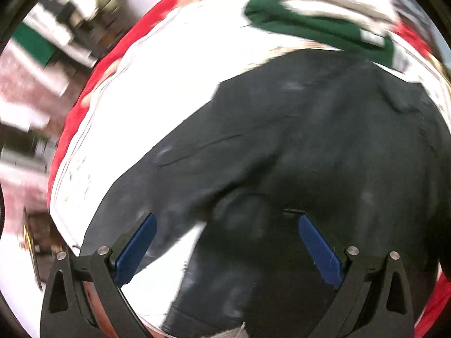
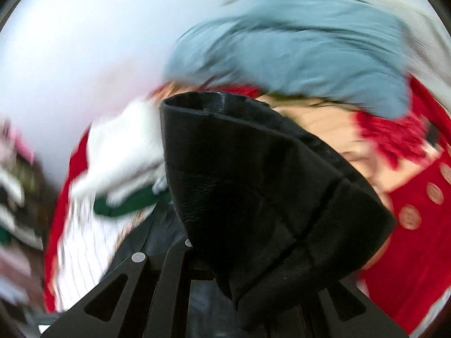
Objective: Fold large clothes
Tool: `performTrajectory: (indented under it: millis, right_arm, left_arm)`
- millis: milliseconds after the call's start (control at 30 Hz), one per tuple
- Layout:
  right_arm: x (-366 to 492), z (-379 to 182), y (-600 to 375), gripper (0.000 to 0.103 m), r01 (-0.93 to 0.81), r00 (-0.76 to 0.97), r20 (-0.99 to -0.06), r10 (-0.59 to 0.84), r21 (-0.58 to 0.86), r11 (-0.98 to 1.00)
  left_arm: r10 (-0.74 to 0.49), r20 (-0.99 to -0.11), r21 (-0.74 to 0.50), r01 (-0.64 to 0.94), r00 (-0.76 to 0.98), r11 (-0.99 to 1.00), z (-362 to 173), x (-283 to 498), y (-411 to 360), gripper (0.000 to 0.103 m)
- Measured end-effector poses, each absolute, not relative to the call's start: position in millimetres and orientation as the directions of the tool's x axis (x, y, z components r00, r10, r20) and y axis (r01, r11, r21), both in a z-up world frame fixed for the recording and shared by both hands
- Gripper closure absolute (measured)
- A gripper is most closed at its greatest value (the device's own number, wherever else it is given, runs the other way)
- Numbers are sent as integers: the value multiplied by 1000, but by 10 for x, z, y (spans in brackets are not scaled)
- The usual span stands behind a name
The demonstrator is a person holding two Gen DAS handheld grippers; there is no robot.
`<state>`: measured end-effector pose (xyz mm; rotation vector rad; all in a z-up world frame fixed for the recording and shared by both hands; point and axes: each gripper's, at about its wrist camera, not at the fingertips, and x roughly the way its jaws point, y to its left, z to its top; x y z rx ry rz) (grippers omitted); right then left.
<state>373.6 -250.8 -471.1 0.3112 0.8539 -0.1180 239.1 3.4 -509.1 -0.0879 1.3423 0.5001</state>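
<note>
left gripper (image 1: 227,242): hanging with blue pads (image 1: 135,249) spread wide, gripping nothing, pointing down at the cloth.
right gripper (image 2: 239,253): jaws fully closed, pinching a fold of the black garment (image 2: 253,183), which is filling centre frame.
black garment: also lying spread across centre and right of the left view, on a white sheet (image 1: 157,90).
background: green cloth (image 1: 310,25) at the top, grey-blue garment (image 2: 296,45) upper right.

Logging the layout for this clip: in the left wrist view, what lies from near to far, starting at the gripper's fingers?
Left gripper, fingers spread open → black garment → white patterned cloth → green garment → red border of the covering.
</note>
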Motion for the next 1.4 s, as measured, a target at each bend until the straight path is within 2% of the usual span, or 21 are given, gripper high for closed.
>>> performTrajectory:
  millis: [167,300,433,467,500,533,567,600,800,933,1033,1100,1133,1167,1400]
  right_arm:
    - [4136,-5592,-1166,96,5,501,-865,36,45,999]
    - [4108,-6209,-711,95,-119,411,-911,-6,-60,991]
    - [4131,-6422,-519,87,-151,312,-950,14,-35,988]
    - [4135,-6368,-566,80,-148,293,-955,52,8,989]
    - [4160,-6278,-620,60,-145,285,-955,83,43,988]
    - [4125,-6164,-675,44,-138,285,-949,137,100,985]
    - [4081,-6030,-726,20,-135,300,-938,175,140,981]
    - [4057,-5950,-748,17,-137,312,-930,194,158,978]
    - [3817,-5427,-870,17,-117,320,-899,300,277,954]
    - [3783,-5234,-878,17,-93,294,-895,336,323,942]
    - [3691,-5283,-796,17,-64,247,-898,364,360,931]
    - [3640,-5378,-766,17,-39,212,-901,379,380,924]
    - [3584,-5450,-727,17,-23,186,-901,392,395,918]
    - [3530,-5517,-675,17,-16,159,-904,397,400,917]
    - [3257,-5649,-327,17,-72,87,-907,411,406,911]
  left_arm:
    - [308,-948,236,-466,83,853,-5297,2273,644,0]
    - [289,-955,218,-515,61,829,-5360,2193,1066,0]
    - [235,-969,156,-566,69,809,-5284,2057,1412,0]
    - [227,-971,146,-572,72,807,-5252,2008,1457,0]
    - [212,-975,132,-584,70,801,-5211,1918,1533,0]
    - [198,-978,119,-596,68,794,-5182,1824,1613,0]
    - [187,-980,109,-606,67,788,-5169,1755,1624,0]
    - [173,-983,99,-620,59,778,-5158,1665,1665,0]
    - [22,-1000,-2,-759,22,651,-5193,938,1928,1]
    - [-142,-989,-96,-871,30,482,-5498,490,2114,1]
    - [-215,-974,-140,-933,70,330,-5798,237,2257,3]
    - [-206,-975,-139,-952,83,274,-5949,158,2356,10]
    - [-183,-979,-137,-956,92,258,-6017,140,2417,24]
    - [-167,-981,-138,-957,97,254,-6064,142,2466,32]
    - [25,-992,-107,-918,125,381,-6018,579,3022,33]
